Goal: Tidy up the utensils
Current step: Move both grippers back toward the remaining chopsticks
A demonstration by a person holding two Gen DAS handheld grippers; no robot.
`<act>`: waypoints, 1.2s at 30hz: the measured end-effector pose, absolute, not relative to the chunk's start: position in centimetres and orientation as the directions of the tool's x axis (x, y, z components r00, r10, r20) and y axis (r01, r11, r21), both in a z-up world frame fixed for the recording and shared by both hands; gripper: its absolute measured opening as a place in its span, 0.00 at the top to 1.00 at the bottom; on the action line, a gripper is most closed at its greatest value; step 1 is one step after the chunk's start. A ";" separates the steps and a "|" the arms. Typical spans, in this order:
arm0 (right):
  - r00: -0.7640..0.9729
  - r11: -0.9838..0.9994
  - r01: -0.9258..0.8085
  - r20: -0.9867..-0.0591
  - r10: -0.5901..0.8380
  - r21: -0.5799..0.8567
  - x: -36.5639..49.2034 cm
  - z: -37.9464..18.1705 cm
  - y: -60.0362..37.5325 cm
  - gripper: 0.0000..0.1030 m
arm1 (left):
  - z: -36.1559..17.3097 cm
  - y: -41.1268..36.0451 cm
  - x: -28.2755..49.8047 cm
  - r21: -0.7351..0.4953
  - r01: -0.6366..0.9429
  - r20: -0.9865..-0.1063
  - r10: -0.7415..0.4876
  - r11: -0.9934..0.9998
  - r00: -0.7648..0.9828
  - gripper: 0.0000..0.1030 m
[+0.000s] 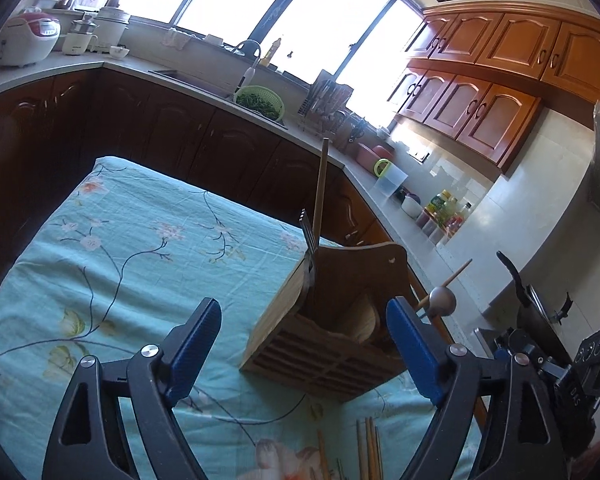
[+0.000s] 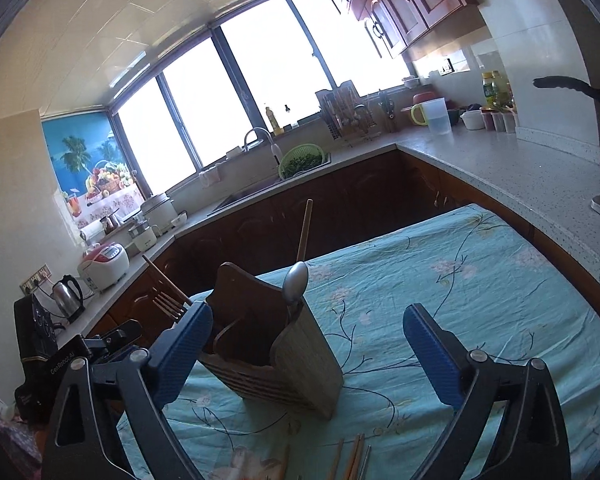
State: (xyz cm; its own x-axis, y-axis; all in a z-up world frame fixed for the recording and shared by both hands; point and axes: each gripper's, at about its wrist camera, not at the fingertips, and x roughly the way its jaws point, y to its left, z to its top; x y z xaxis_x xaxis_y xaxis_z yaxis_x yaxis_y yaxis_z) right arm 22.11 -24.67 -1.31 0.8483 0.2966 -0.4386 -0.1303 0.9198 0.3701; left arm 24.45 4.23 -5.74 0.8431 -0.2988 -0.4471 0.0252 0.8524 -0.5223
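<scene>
Both tongs gape wide and empty: left tongs [image 1: 304, 350], right tongs [image 2: 308, 354]. The other unit reads "GenRobot.AI" [image 2: 61, 363] (white lettering). The holder [image 2: 272, 344] keeps a spoon [image 2: 296, 278] and fork [image 2: 168, 305].

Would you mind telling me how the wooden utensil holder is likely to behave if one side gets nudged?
The wooden utensil holder looks rigid, so it should shift as one piece. It stands on soft cloth, so it may drag rather than slide. The tall handle and spoon above its rim could make it tip-prone.
</scene>
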 end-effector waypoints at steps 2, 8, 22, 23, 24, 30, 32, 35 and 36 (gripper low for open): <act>0.850 0.917 -0.124 -0.437 0.295 0.379 20.9 -1.4 -25.1 0.05 | -6.0 4.3 22.4 -0.516 0.015 -0.450 -0.286 0.857 0.846 0.18; 0.849 0.915 -0.109 -0.442 0.290 0.389 16.9 -1.9 -25.7 0.04 | -6.4 4.1 16.6 -0.485 0.008 -0.462 -0.265 0.874 0.846 0.17; 0.812 0.921 -0.053 -0.520 0.265 0.386 10.9 -5.3 -26.8 0.03 | -7.0 2.1 9.2 -0.423 0.017 -0.529 -0.262 0.906 0.807 0.16; 0.809 0.921 -0.051 -0.525 0.265 0.386 10.6 -5.6 -26.8 0.03 | -7.2 1.8 9.1 -0.422 0.020 -0.537 -0.267 0.907 0.800 0.16; 0.806 0.922 -0.048 -0.530 0.264 0.385 10.3 -5.9 -26.9 0.03 | -7.3 1.6 9.0 -0.419 0.021 -0.546 -0.270 0.908 0.794 0.16; 0.792 0.923 -0.031 -0.553 0.257 0.385 9.7 -7.1 -27.3 0.03 | -7.7 0.2 8.4 -0.373 0.028 -0.584 -0.258 0.927 0.770 0.16; 0.788 0.922 -0.025 -0.559 0.256 0.387 9.7 -7.3 -27.3 0.03 | -7.8 -0.1 8.6 -0.366 0.028 -0.593 -0.256 0.930 0.764 0.16; 0.782 0.923 -0.023 -0.568 0.256 0.385 9.8 -7.7 -27.3 0.03 | -7.9 -0.6 8.9 -0.348 0.026 -0.610 -0.247 0.937 0.753 0.16; 0.780 0.924 -0.024 -0.571 0.256 0.382 9.9 -7.7 -27.2 0.03 | -8.1 -0.7 9.2 -0.338 0.025 -0.616 -0.241 0.941 0.750 0.16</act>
